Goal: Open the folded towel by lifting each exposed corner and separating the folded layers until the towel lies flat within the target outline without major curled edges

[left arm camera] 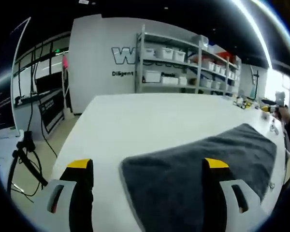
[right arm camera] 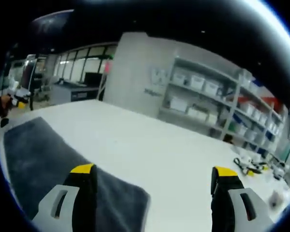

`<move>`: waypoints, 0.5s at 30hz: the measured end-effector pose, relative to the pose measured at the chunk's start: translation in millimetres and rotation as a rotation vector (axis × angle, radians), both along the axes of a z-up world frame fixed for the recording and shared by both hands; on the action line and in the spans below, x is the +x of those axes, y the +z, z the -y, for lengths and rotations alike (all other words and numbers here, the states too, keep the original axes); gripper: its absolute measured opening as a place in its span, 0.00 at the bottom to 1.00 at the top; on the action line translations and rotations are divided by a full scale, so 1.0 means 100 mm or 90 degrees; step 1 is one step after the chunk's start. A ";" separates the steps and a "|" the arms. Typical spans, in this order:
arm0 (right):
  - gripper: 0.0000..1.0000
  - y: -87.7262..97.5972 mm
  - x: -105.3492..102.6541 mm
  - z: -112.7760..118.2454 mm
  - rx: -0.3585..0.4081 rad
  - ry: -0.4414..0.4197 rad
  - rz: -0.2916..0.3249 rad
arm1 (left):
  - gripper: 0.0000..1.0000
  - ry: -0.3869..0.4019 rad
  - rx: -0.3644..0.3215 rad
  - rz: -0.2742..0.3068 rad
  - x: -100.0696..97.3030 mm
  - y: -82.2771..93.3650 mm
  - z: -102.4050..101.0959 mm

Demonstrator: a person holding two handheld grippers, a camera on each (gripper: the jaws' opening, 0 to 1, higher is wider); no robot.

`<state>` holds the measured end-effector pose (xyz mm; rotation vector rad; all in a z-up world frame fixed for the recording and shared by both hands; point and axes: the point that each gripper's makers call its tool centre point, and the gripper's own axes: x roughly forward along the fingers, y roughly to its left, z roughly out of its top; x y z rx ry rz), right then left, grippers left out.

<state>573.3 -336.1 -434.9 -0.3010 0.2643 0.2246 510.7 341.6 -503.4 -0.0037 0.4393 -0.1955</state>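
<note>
In the left gripper view, the left tongs (left arm camera: 147,169) stand with their two yellow-tipped black jaws spread wide apart and gripping nothing, raised above a broad white bench (left arm camera: 135,121). The dark grey plush towel (left arm camera: 198,169) lies spread on this bench, running from 6 o'clock up toward 3 o'clock; the jaw at 5 o'clock stands in front of the cloth, while the jaw at 7 o'clock stands over bare bench beside the towel's rounded near corner. Whether either jaw touches the cloth cannot be told. At 3 o'clock, by the towel's far end, a person's hand (left arm camera: 283,112) shows beside small items too blurred to name. At 1 o'clock, beyond the bench, a grey metal shelving rack with white storage bins (left arm camera: 183,65) stands against a white wall bearing dark lettering (left arm camera: 123,58). In the right gripper view, the right tongs (right arm camera: 153,176) likewise hold their jaws wide apart with nothing between them. There the towel (right arm camera: 43,164) lies from 9 o'clock down to 7 o'clock, the jaw at 7 o'clock in front of its edge, the jaw at 5 o'clock over bare bench (right arm camera: 174,150). The shelving rack (right arm camera: 217,104) stands at 2 o'clock.
</note>
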 end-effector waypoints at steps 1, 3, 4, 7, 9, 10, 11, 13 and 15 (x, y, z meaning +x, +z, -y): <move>1.00 -0.06 0.05 0.01 -0.004 0.005 -0.017 | 0.91 0.000 0.005 -0.010 0.03 -0.04 -0.01; 1.00 -0.09 0.11 0.01 -0.014 0.009 -0.026 | 0.91 -0.004 0.006 -0.011 0.07 -0.06 0.00; 1.00 -0.12 0.18 0.03 -0.020 0.009 -0.030 | 0.91 -0.005 -0.004 -0.022 0.12 -0.10 -0.01; 0.99 -0.14 0.27 0.02 -0.029 0.017 -0.037 | 0.88 -0.012 0.000 -0.024 0.21 -0.13 0.00; 0.99 -0.16 0.31 0.01 -0.030 0.023 -0.038 | 0.85 -0.009 0.004 -0.034 0.27 -0.18 -0.03; 0.99 -0.17 0.32 0.00 -0.031 0.025 -0.040 | 0.85 -0.009 0.006 -0.037 0.29 -0.20 -0.04; 0.99 -0.19 0.33 0.00 -0.034 0.026 -0.043 | 0.85 -0.010 0.007 -0.041 0.31 -0.22 -0.04; 0.98 -0.23 0.35 0.00 -0.039 0.031 -0.051 | 0.83 -0.010 0.011 -0.049 0.34 -0.26 -0.06; 0.97 -0.24 0.39 0.00 -0.041 0.035 -0.055 | 0.79 -0.014 0.024 -0.059 0.36 -0.30 -0.07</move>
